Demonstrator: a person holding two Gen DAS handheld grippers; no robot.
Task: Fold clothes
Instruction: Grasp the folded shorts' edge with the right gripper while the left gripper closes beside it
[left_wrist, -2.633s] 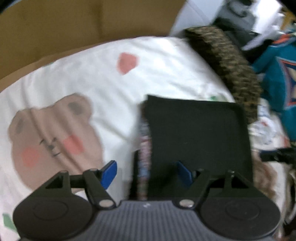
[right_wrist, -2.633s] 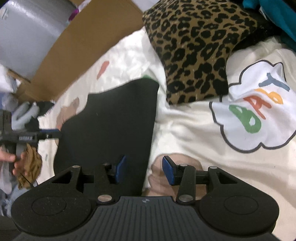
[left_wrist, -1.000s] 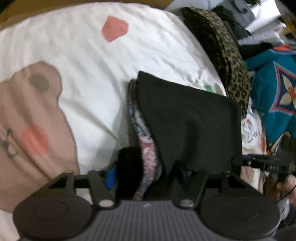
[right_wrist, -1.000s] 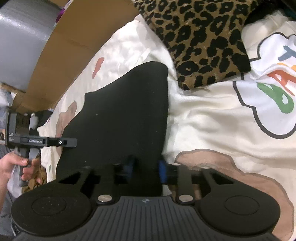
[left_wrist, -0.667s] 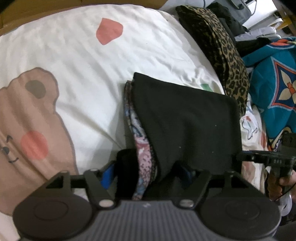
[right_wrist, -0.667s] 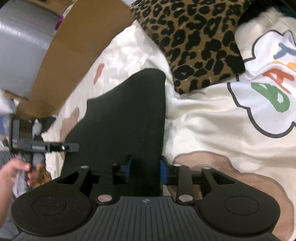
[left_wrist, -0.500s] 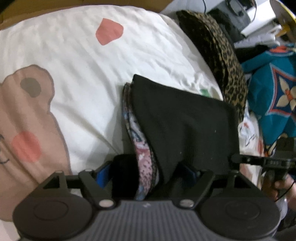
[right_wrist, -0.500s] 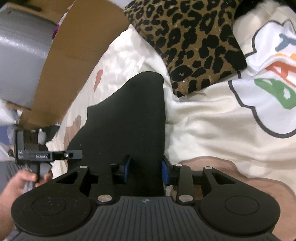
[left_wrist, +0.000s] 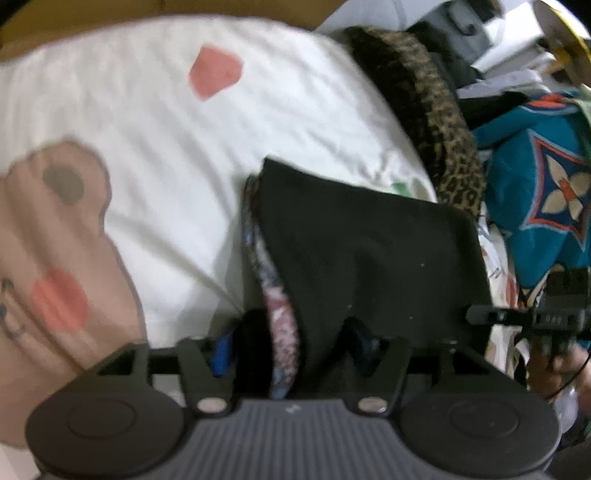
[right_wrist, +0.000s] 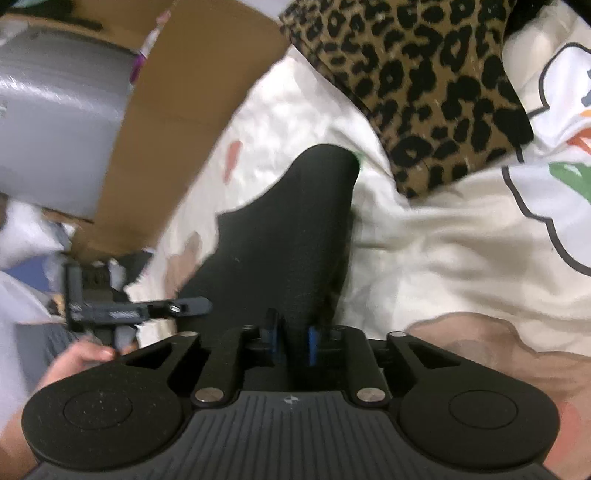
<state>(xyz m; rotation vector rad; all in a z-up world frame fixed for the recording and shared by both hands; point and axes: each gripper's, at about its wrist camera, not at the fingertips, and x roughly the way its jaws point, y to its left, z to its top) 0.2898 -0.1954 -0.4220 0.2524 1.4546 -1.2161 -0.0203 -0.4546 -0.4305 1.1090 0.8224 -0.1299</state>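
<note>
A folded black garment (left_wrist: 369, 251) with a pink and blue patterned inner layer lies on the bear-print sheet (left_wrist: 147, 147). My left gripper (left_wrist: 291, 347) has its jaws closing on the thick near-left corner of the fold. The blue left pad touches the bundle, and black fabric drapes over the right finger. In the right wrist view the garment (right_wrist: 288, 236) runs up from my right gripper (right_wrist: 292, 341). Its jaws are closing too, and the blue pads pinch a narrow strip of the near edge. Each gripper shows side-on in the other's view.
A leopard-print cushion (right_wrist: 424, 74) lies just beyond the garment's far right corner. Brown cardboard (right_wrist: 192, 92) borders the sheet at the back left. A teal patterned cloth (left_wrist: 546, 192) is heaped to the right. A hand (right_wrist: 81, 362) holds the left gripper's handle.
The right jaws stand narrower on the fabric than half a second ago, and that view has tilted. The left jaws widened, then drew back in on the bundle. The garment has stayed in place.
</note>
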